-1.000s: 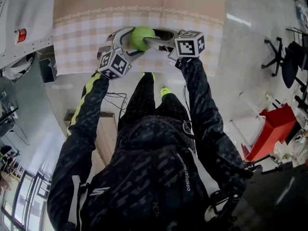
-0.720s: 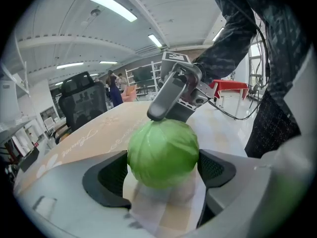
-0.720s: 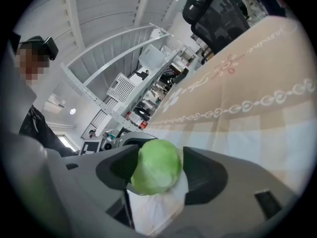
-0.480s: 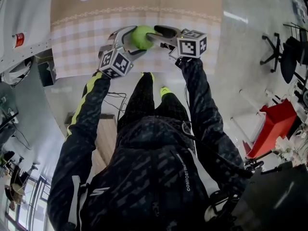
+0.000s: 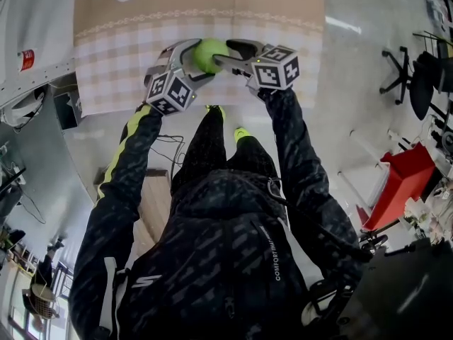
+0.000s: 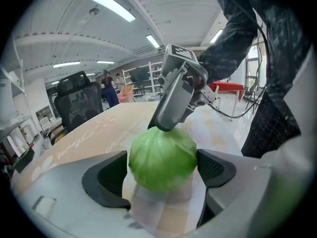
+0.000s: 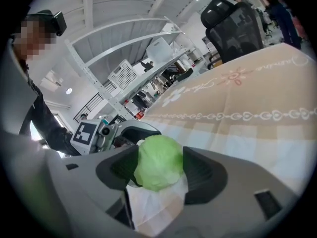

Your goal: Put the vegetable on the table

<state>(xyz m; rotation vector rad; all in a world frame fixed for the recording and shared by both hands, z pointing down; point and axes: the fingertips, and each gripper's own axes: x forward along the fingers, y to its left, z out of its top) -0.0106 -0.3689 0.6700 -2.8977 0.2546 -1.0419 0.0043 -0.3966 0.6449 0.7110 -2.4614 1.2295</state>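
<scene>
A round green cabbage [image 5: 210, 54] hangs just above the near edge of the table [image 5: 113, 62], which wears a beige cloth with a checked border. My left gripper [image 5: 200, 62] reaches in from the left and my right gripper [image 5: 226, 55] from the right. In the left gripper view the cabbage [image 6: 162, 157] fills the gap of the left gripper [image 6: 163, 171], touching both pads, and a right jaw rests on its top. In the right gripper view the right gripper [image 7: 159, 168] has both pads pressed against the cabbage [image 7: 157, 161].
A red box [image 5: 400, 190] and an office chair [image 5: 417, 83] stand on the floor to the right. A wooden panel [image 5: 156, 197] lies by the person's left leg. A black chair [image 6: 79, 100] stands behind the table's far side, with shelving beyond.
The right gripper's jaws have narrowed onto the cabbage and its marker cube has turned slightly. The cabbage and the left gripper have barely moved.
</scene>
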